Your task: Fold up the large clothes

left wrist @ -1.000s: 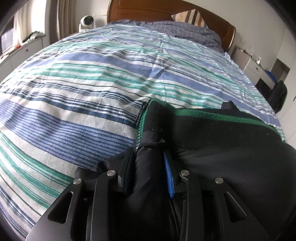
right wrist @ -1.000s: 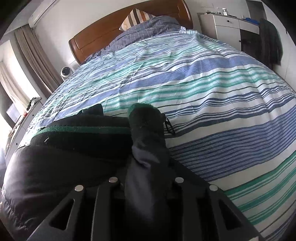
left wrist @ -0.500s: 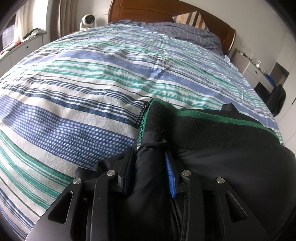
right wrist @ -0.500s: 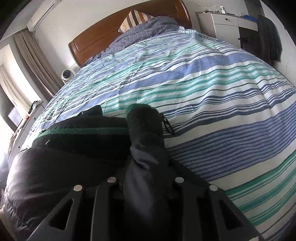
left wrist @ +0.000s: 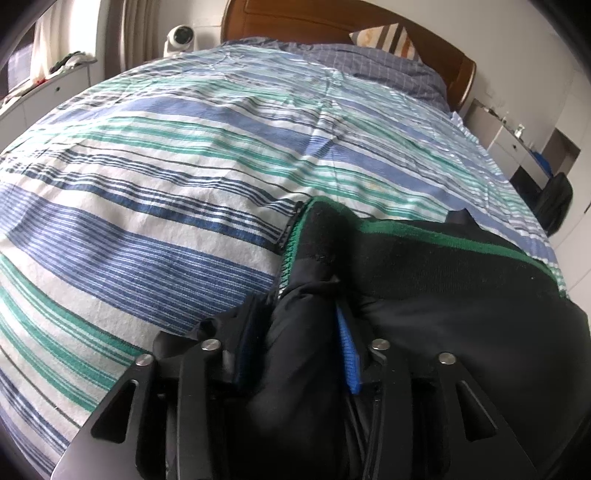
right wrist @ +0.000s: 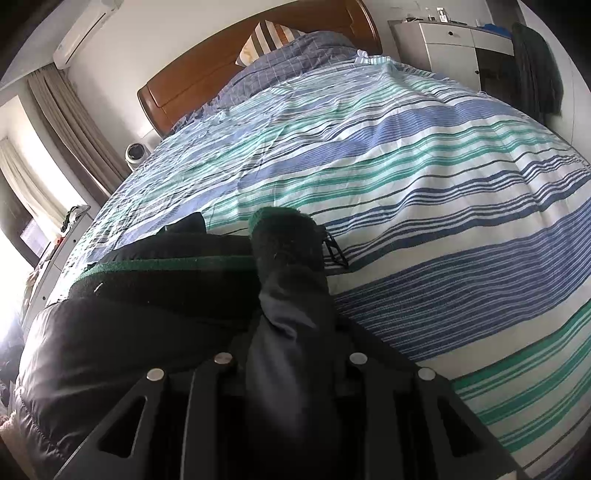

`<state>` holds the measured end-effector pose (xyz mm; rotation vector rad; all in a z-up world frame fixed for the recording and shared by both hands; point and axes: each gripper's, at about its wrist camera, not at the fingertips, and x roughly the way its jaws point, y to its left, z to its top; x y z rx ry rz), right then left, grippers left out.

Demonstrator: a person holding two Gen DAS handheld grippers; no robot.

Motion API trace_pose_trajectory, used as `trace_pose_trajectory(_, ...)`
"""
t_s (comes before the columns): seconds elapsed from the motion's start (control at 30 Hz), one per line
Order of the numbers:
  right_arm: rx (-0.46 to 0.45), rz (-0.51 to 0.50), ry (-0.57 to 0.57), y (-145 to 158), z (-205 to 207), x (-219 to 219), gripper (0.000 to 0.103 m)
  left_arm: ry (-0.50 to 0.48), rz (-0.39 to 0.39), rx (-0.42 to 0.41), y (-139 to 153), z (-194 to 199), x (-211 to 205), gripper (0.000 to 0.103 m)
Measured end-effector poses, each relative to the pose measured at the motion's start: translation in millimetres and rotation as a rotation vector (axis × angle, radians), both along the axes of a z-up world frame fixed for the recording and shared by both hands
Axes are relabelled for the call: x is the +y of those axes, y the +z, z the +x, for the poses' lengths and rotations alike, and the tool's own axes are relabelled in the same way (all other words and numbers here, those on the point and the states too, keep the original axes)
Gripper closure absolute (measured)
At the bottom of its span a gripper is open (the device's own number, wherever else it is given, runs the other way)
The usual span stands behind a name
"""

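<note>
In the left wrist view, the left gripper pinches a bunched fold of the black jacket between its blue-padded fingers, the cloth filling the gap between the jaws. The jacket spreads to the right over the striped bedspread, its black knit hem with a green edge stripe running across the cloth and a green zipper lining the near left edge just ahead of the fingers. Beyond lie a checked pillow and a striped cushion against the wooden headboard, with a small white camera beside the bed. In the right wrist view, the right gripper is clamped on another fold of the jacket, which rises between the jaws and ends in a dark knit cuff with a green rim, possibly a sleeve end, though the bunching makes that hard to say. The rest of the jacket lies to the left on the bedspread.
</note>
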<state>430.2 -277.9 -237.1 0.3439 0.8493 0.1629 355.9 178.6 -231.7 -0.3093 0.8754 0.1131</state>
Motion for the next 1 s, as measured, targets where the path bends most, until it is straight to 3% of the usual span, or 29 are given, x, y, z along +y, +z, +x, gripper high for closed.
trace_pose_trajectory(0.13,0.01,0.008,0.003,8,-2,-3,0.074,0.027,0.011,0.029,9,-6,3,0.037)
trace_pose_trajectory(0.2,0.022,-0.001,-0.009,15,-4,-5,0.068,0.007,0.034,0.048,21,-11,1,0.033)
trace_pose_trajectory(0.27,0.033,-0.009,-0.028,24,-9,-9,0.052,-0.017,0.043,0.031,36,-24,0,0.027)
trace_pose_trajectory(0.33,0.023,-0.02,-0.055,37,-17,-16,0.024,-0.044,0.036,-0.006,53,-38,-1,0.023)
trace_pose_trajectory(0.5,-0.054,-0.071,-0.077,87,-49,-29,0.024,-0.111,0.043,-0.095,98,-73,-11,0.013)
trace_pose_trajectory(0.67,-0.134,-0.062,0.069,120,-88,-2,0.024,-0.231,-0.005,-0.14,125,-83,-46,0.011)
trace_pose_trajectory(0.73,-0.119,-0.051,0.126,112,-97,10,0.024,-0.275,-0.029,-0.131,129,-76,-65,0.011)
trace_pose_trajectory(0.83,-0.048,-0.057,0.122,79,-101,16,0.024,-0.339,-0.041,-0.104,131,-58,-100,0.009)
trace_pose_trajectory(0.9,-0.006,-0.021,0.08,56,-101,10,0.023,-0.391,-0.022,-0.073,124,-41,-128,0.006)
trace_pose_trajectory(1.0,-0.044,0.047,0.057,42,-109,2,0.024,-0.423,0.036,-0.003,99,-19,-159,0.005)
